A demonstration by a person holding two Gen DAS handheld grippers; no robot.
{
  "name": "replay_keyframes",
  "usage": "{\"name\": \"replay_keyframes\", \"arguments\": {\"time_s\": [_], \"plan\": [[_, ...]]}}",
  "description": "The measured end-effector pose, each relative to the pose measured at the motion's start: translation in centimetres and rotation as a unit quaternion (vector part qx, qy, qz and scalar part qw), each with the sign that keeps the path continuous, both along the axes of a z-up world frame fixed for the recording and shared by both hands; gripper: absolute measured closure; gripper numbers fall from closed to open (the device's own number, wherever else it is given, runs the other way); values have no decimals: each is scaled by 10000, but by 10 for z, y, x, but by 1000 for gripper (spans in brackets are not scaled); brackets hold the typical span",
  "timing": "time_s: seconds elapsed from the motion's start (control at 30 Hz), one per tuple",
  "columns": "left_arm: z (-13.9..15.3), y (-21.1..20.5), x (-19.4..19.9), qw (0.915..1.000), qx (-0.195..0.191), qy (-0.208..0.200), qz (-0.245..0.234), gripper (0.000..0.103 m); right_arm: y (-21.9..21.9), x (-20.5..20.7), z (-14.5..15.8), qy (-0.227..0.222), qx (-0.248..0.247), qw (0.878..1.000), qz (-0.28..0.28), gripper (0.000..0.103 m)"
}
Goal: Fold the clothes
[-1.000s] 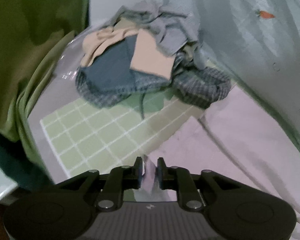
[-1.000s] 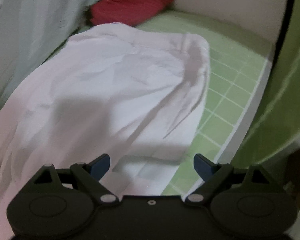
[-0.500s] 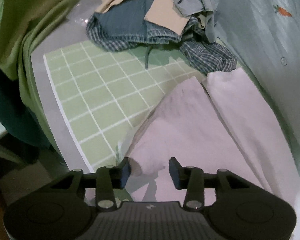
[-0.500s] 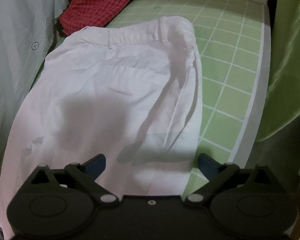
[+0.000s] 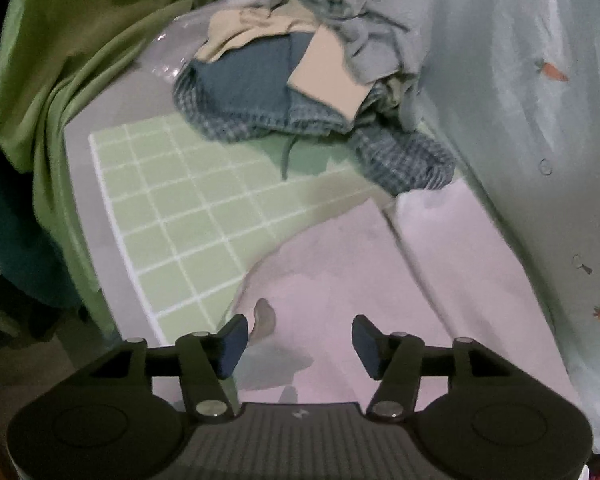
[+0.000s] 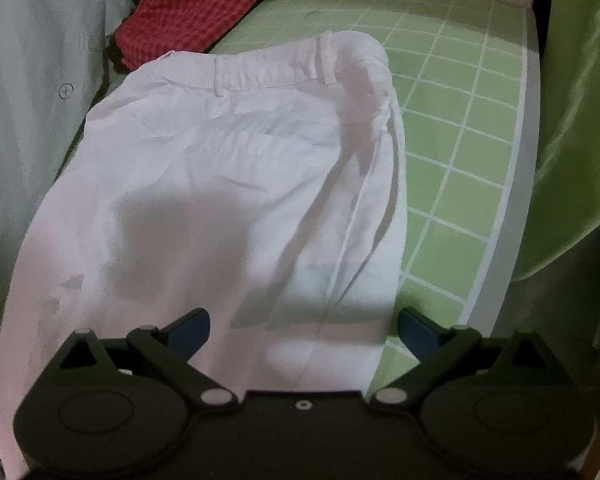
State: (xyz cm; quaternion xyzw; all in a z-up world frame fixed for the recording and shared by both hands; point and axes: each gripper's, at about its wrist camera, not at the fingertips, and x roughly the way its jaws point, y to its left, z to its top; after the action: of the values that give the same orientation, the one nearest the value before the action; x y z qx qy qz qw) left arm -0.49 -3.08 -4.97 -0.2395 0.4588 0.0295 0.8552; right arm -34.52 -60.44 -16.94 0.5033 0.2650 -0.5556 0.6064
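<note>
White trousers (image 6: 236, 168) lie spread on the green checked mat (image 6: 452, 152), waistband at the far end in the right wrist view. Their legs show pale pink in the left wrist view (image 5: 380, 280), lying side by side. My left gripper (image 5: 299, 342) is open and empty, just above the near leg fabric. My right gripper (image 6: 303, 330) is wide open and empty, hovering over the trousers' lower part.
A pile of unfolded clothes (image 5: 300, 80), blue, beige and checked, sits at the far end of the mat (image 5: 188, 208). A folded red checked garment (image 6: 196, 8) lies beyond the waistband. A person in a pale shirt (image 5: 532, 120) stands alongside. Green cloth (image 5: 60, 60) drapes the table edge.
My left gripper was shut on the trouser fabric one second ago; it has let go and opened wide. The right gripper stayed open and drew back a little over the trousers.
</note>
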Motion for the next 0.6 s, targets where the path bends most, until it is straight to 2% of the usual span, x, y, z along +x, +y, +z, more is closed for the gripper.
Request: {"name": "replay_keyframes", "arguments": {"time_s": [0.37,0.47,0.53,0.6], "plan": [[15,2,-4,9957,-528,-731,-217,39,0,10,-1,161,-47,9998,95,1],[21,6,-4,9935,-642,-921,-209,33,0,13,-1,198,-49,9997,97,1],[19,7,-3,9933,-703,-903,-185,33,0,16,-1,218,-51,9996,149,1],[13,7,-2,9956,-593,-717,-146,33,1,18,-2,257,-57,9995,187,1]]}}
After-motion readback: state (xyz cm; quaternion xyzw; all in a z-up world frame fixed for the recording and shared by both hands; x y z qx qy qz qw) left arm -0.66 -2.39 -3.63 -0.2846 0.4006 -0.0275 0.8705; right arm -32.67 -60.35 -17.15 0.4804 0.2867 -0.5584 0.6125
